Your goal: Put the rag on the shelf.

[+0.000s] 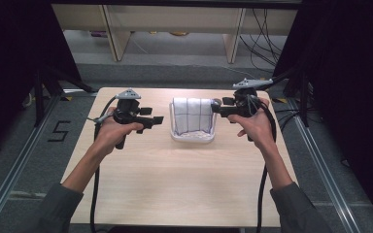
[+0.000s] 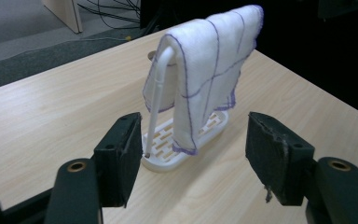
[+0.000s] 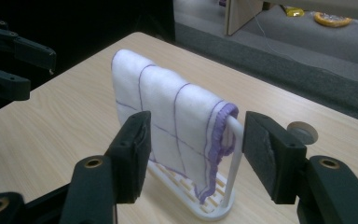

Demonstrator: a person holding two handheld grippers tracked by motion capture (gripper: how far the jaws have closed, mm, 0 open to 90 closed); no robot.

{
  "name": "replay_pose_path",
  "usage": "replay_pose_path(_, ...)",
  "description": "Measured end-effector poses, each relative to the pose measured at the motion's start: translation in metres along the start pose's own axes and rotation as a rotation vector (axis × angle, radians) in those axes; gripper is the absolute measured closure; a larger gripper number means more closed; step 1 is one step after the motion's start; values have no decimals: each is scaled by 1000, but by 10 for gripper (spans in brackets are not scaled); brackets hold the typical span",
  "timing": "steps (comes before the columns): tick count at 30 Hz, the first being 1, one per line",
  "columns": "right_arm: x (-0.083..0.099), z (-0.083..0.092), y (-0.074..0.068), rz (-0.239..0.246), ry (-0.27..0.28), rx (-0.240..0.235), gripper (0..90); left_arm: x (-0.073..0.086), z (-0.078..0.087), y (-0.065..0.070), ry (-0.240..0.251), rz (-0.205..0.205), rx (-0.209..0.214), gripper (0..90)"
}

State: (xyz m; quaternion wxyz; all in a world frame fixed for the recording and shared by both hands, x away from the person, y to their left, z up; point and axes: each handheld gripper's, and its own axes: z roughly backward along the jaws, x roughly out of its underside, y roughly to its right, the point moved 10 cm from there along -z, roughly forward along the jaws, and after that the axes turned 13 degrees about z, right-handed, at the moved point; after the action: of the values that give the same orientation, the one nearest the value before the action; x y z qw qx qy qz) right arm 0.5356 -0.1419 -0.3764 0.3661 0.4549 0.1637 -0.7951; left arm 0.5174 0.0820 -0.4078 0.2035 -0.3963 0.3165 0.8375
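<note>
Both forearms come in over the near edge of the bench, sleeves grey, each hand wrapped around the handle of a claw held level above the wood. The left claw (image 1: 158,120) points right toward the middle of the bench, its jaws apart with nothing between them; in the left gripper view the gap frames the rack's near upright without touching it. The right claw (image 1: 216,106) points left from the other side, its tip just beside the cloth's right end. Its jaws stand apart too, and in the right gripper view the cloth's hemmed end and the rail sit in the gap, clear of both pads.

The cloth (image 1: 192,115) is white with thin purple grid lines and a purple stitched hem. It hangs folded over the top rail of a small white rack (image 2: 157,105), draping down both sides, with one corner hanging lower toward the slotted base. The rack stands upright at the middle of the bench, toward the far edge, between the two claws.

The bench (image 1: 175,184) is pale wood grain, bare apart from the rack. A round cable hole (image 3: 302,132) lies in its top near the rack. Around it are grey floor, dark curtains to either side, pale furniture legs beyond the far edge and loose black cables at the far right.
</note>
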Motion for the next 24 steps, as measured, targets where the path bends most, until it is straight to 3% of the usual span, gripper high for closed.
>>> replay_pose_path(1,1,1,1,25,-3,3,426,1,1,0,8,1,-2,355)
replay_pose_path(2,1,1,-2,2,2,-3,425,3,2,2,4,3,6,355)
replay_pose_path(3,3,1,-1,23,-4,0,424,5,2,3,5,-1,2,354)
replay_pose_path(7,7,2,-8,-1,1,-13,416,13,4,7,1,-17,10,349)
replay_pose_path(13,16,2,-12,16,5,-24,407,24,8,11,1,-19,17,346)
replay_pose_path(16,20,4,-16,-12,0,-28,405,30,10,14,-1,-29,21,344)
replay_pose_path(17,21,4,-15,20,3,-21,405,33,11,16,-4,-28,30,343)
replay_pose_path(20,26,7,-21,-5,-3,-29,402,39,12,20,-8,-26,37,337)
replay_pose_path(24,31,7,-25,16,13,-34,398,49,14,23,-14,-31,53,334)
